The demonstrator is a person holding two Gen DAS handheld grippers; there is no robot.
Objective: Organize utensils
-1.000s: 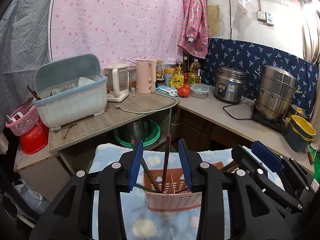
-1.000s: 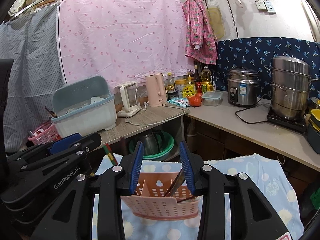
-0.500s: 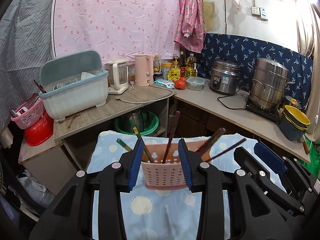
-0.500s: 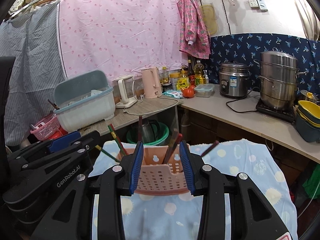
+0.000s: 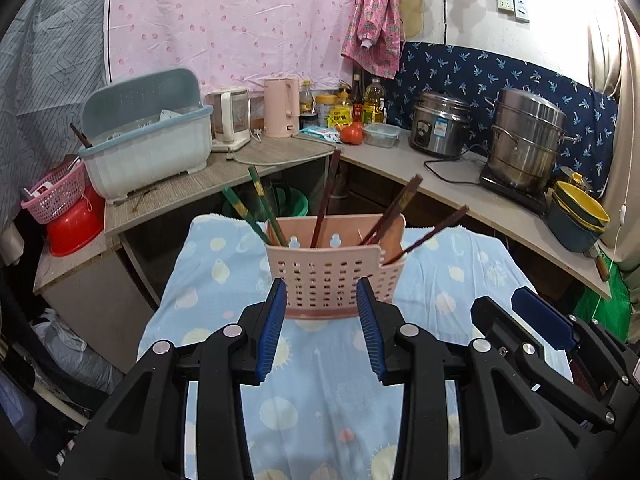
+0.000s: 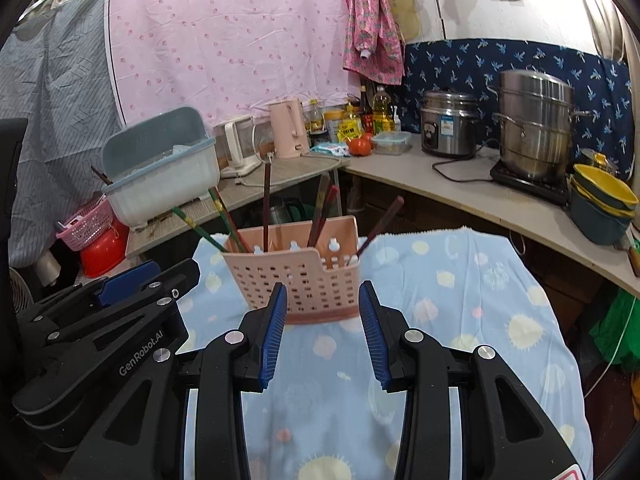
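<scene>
A worktop draped in a pale blue cloth [image 5: 224,276] printed with suns and shells fills the lower middle of both wrist views. Behind it an L-shaped kitchen counter [image 5: 452,184] carries a blue-grey dish drainer box [image 5: 148,152], a stacked steel steamer pot [image 5: 528,136], a rice cooker [image 5: 440,124] and a pink kettle [image 5: 282,106].

On the cloth stands a pink perforated utensil caddy [image 5: 324,276], upright, toward the far edge. Several chopsticks lean out of its compartments: a green pair [image 5: 248,216] tilted left, dark red-brown ones [image 5: 324,200] upright and tilted right.

The left gripper [image 5: 322,312] points down at the caddy's near wall; its blue-padded fingers [image 5: 274,320] stand partly open, one either side of the caddy's lower front, holding nothing; whether they touch the plastic cannot be told. The right gripper [image 6: 323,316] sits beside it, fingers [image 6: 370,328] likewise partly spread and empty, framing the caddy's base from just in front.
</scene>
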